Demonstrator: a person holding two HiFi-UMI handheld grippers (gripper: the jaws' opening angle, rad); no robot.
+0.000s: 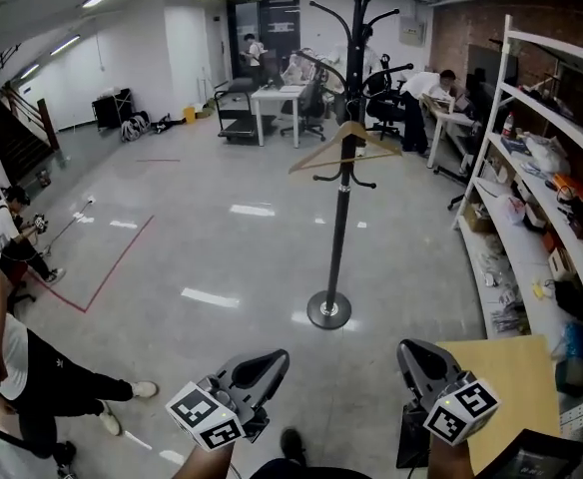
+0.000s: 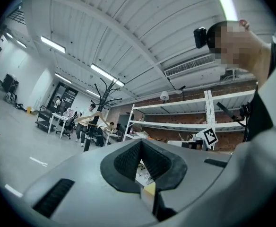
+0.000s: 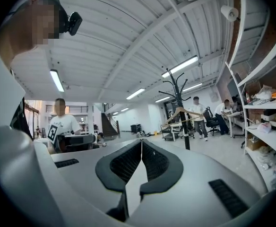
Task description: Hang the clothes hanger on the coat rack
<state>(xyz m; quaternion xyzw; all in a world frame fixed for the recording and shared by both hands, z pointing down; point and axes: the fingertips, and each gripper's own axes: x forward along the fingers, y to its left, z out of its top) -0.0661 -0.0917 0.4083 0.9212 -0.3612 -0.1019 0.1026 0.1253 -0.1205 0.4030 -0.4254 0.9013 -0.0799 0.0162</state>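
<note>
A wooden clothes hanger [image 1: 345, 144] hangs by its hook from an arm of the tall black coat rack [image 1: 341, 228], which stands on a round base in the middle of the floor. Both grippers sit low in the head view, well short of the rack and empty. My left gripper [image 1: 270, 362] points toward it from the lower left, my right gripper [image 1: 417, 355] from the lower right. In the left gripper view the jaws [image 2: 140, 142] meet at the tip, with the hanger [image 2: 93, 119] far off. The right gripper [image 3: 141, 142] is likewise shut, and its view shows the hanger [image 3: 185, 113] on the rack [image 3: 178, 93].
White shelving [image 1: 527, 183] full of items lines the right wall. A pale wooden tabletop [image 1: 511, 387] lies by my right gripper. A person [image 1: 22, 367] sits on the floor at lower left near a red tape line [image 1: 112, 262]. Desks, chairs and people [image 1: 291, 98] fill the back.
</note>
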